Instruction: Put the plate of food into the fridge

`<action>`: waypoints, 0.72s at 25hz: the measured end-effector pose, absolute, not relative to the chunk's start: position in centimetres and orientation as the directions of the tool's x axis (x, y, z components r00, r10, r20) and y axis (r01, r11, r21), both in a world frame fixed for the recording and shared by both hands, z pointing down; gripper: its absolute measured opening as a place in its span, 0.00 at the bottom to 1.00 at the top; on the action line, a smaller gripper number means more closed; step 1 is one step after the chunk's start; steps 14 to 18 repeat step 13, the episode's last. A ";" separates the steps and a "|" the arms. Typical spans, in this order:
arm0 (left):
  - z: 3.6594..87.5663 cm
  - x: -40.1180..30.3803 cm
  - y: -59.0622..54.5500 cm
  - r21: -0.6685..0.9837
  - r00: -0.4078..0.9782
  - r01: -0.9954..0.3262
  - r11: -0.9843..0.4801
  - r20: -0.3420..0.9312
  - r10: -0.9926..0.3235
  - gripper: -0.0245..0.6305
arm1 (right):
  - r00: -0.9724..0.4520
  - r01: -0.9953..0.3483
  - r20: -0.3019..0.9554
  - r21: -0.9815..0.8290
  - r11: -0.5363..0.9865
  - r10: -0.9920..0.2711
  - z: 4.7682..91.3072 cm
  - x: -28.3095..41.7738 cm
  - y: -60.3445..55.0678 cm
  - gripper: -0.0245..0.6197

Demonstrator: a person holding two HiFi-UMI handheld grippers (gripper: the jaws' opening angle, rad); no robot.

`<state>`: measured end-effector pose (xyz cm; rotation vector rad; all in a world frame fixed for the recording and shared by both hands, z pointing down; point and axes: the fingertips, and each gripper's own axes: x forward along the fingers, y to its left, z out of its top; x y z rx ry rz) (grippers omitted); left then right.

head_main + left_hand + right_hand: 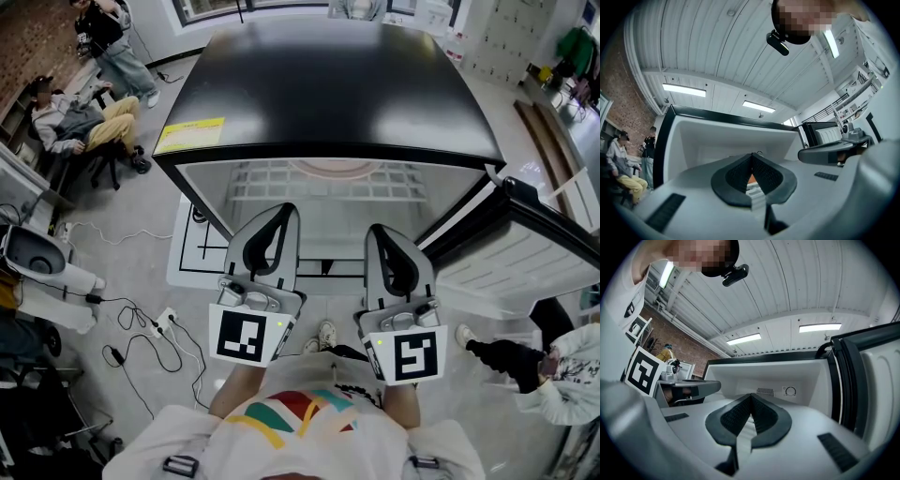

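Observation:
The black fridge (328, 84) stands open in front of me, its white inside showing in all three views. On its top wire shelf (281, 183) a pale round plate (333, 167) is partly hidden under the fridge's top edge; its food is out of sight. My left gripper (286, 211) and right gripper (375, 232) hang side by side just in front of the opening, both shut and holding nothing. In the left gripper view the left gripper (751, 157) points into the fridge, with a bit of orange low between its pads. The right gripper (751, 397) points at the back wall.
The fridge door (525, 248) stands swung out at the right. Cables and a power strip (164, 323) lie on the floor at the left, near a white machine (37, 262). A seated person (80, 122) is at far left, another person (562, 370) at lower right.

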<state>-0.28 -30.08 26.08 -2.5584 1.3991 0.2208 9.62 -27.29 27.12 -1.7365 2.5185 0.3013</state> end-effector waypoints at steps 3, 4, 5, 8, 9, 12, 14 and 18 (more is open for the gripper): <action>26.0 -0.5 -30.1 -0.115 0.531 -0.847 -0.519 -0.237 -0.813 0.05 | -0.371 -0.927 -0.163 0.126 0.354 -0.914 27.2 9.2 -27.4 0.04; 26.0 -0.6 -30.1 -0.115 0.530 -0.847 -0.519 -0.237 -0.814 0.05 | -0.375 -0.925 -0.163 0.128 0.357 -0.912 27.1 9.1 -27.4 0.04; 26.0 -0.6 -30.0 -0.114 0.530 -0.848 -0.518 -0.237 -0.814 0.05 | -0.378 -0.924 -0.164 0.129 0.360 -0.911 27.1 9.0 -27.5 0.04; 26.1 -0.7 -30.1 -0.111 0.528 -0.848 -0.518 -0.234 -0.816 0.05 | -0.386 -0.920 -0.159 0.131 0.368 -0.909 27.2 8.8 -27.5 0.04; 26.1 -0.6 -30.1 -0.110 0.528 -0.849 -0.518 -0.234 -0.816 0.05 | -0.388 -0.920 -0.156 0.132 0.370 -0.908 27.3 8.8 -27.5 0.04; 26.1 -0.5 -30.2 -0.108 0.529 -0.848 -0.519 -0.236 -0.815 0.05 | -0.389 -0.919 -0.151 0.132 0.372 -0.909 27.5 8.9 -27.6 0.04; 26.2 -0.5 -30.2 -0.108 0.529 -0.848 -0.519 -0.236 -0.815 0.05 | -0.389 -0.919 -0.150 0.132 0.372 -0.909 27.6 8.9 -27.7 0.04; 26.2 -0.5 -30.2 -0.108 0.529 -0.848 -0.519 -0.236 -0.815 0.05 | -0.389 -0.919 -0.150 0.132 0.372 -0.909 27.6 8.9 -27.7 0.04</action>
